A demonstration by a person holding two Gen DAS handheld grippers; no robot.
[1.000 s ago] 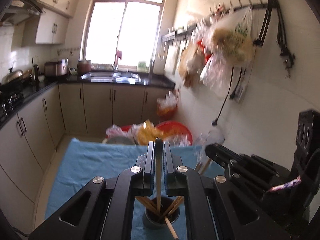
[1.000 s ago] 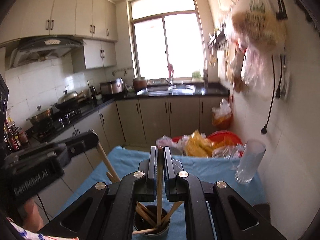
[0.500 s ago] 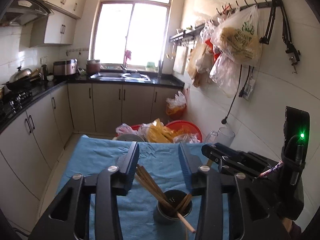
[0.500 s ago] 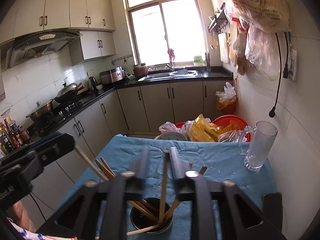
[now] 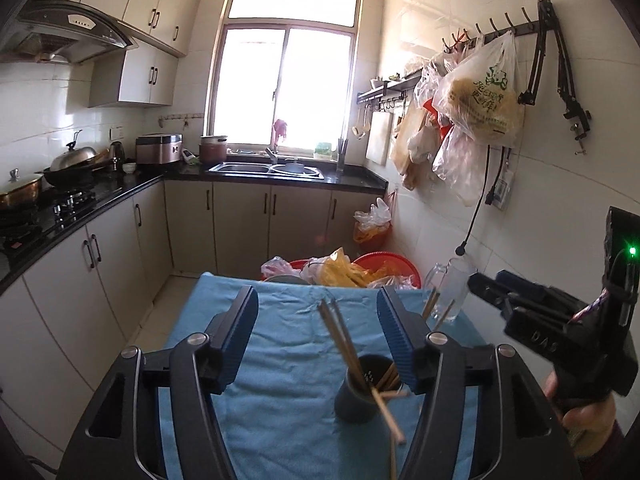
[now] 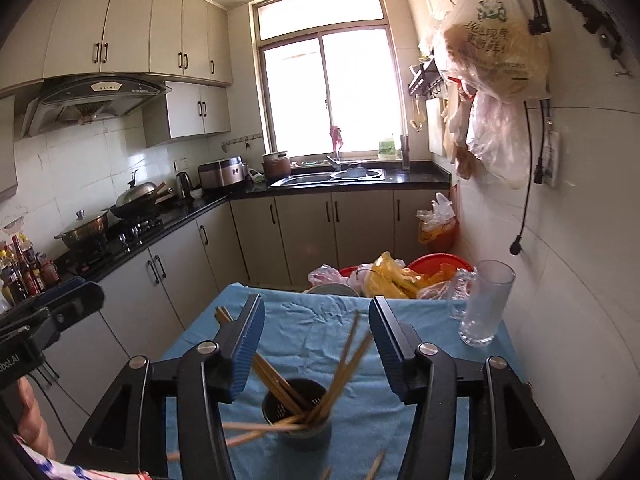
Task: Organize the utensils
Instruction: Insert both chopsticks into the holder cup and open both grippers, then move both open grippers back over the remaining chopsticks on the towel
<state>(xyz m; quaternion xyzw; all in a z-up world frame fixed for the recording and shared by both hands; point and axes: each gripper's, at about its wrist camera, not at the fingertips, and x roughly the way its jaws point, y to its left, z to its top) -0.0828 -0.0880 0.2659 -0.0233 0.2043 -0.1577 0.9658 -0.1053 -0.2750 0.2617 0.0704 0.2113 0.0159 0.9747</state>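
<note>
A dark holder cup (image 5: 362,390) (image 6: 297,414) stands on the blue cloth (image 5: 288,340) (image 6: 312,320). Several wooden chopsticks (image 5: 340,338) (image 6: 344,364) lean out of it in different directions; some lie across its rim (image 6: 256,430). My left gripper (image 5: 318,330) is open and empty, above and behind the cup. My right gripper (image 6: 316,340) is open and empty, also above the cup. The right gripper also shows in the left wrist view (image 5: 532,316), and the left one at the right wrist view's left edge (image 6: 48,320).
A clear glass mug (image 6: 484,306) (image 5: 450,292) stands at the table's far right by the tiled wall. Red basins with plastic bags (image 5: 352,268) (image 6: 400,276) sit beyond the far edge. Bags hang on the right wall (image 5: 476,112). Cabinets and stove run along the left.
Both grippers were shut on a chopstick over the cup; both have opened wide and let go. The chopsticks now stand loose in the cup, and both grippers have drawn back.
</note>
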